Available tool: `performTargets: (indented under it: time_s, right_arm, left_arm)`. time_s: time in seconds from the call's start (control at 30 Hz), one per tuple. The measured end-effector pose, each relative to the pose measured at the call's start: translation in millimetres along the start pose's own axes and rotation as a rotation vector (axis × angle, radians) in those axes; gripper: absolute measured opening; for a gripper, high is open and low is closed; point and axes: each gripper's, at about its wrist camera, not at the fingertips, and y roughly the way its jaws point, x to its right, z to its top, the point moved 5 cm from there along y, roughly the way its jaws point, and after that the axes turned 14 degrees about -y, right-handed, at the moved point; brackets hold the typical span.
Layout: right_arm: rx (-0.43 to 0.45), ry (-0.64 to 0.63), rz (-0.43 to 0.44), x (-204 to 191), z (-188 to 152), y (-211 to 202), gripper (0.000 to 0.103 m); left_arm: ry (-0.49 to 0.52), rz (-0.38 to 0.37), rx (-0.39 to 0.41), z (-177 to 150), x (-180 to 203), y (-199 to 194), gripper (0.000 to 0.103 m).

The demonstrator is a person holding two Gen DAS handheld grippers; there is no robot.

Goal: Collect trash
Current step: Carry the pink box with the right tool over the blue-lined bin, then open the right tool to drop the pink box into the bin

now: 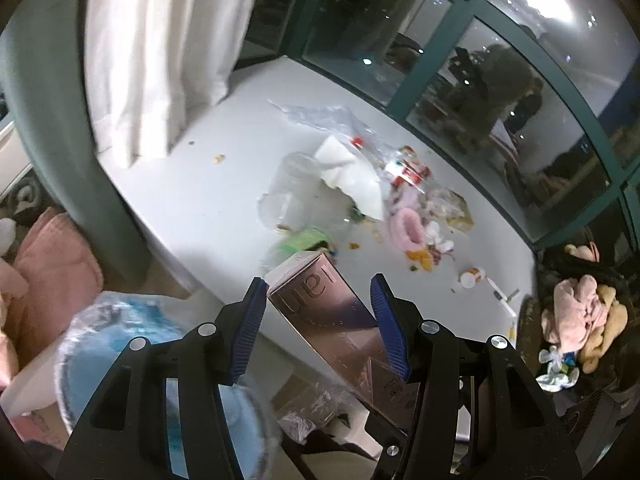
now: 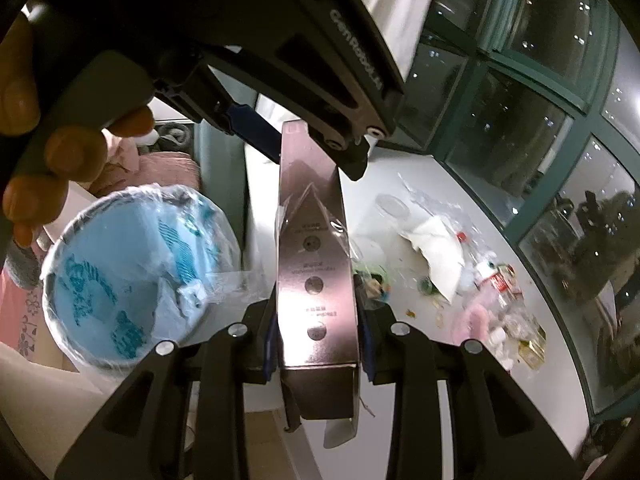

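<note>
A long, shiny pink box (image 1: 326,320) is carried by both grippers, one at each end. My left gripper (image 1: 320,312) has its blue pads against the sides of one end. In the right wrist view, that left gripper (image 2: 312,152) clamps the far end of the pink box (image 2: 316,264), and my right gripper (image 2: 318,340) is shut on the near end. A round bin with a clear bag over a blue liner (image 2: 132,280) stands below and left of the box, also seen as the bin (image 1: 120,340). A trash pile (image 1: 360,192) of plastic bags, bottles and scraps lies on the white ledge (image 1: 208,200).
Dark window panes (image 1: 500,92) with teal frames border the ledge, and a white curtain (image 1: 160,48) hangs at its left end. A pink cushion (image 1: 56,268) sits left of the bin. Crumpled clothes (image 1: 580,312) are heaped at the right. A hand (image 2: 60,152) grips the left tool.
</note>
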Motion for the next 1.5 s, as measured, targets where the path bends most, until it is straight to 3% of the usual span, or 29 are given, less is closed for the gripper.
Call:
performTargets:
  time_s: [0.6, 1.2, 1.5]
  right_arm:
    - [0.071, -0.145, 0.12, -73, 60, 12, 0.031]
    - [0.1, -0.219, 0.206, -117, 79, 12, 0.031]
    - [0.117, -0.217, 0.231, -126, 83, 11, 0.031]
  left_arm:
    - [-0.161, 0.07, 0.08, 2, -110, -52, 0.052]
    - [-0.257, 0.127, 0.103, -13, -167, -79, 0.052]
    - [-0.255, 0.14, 0.11, -14, -176, -87, 0.052]
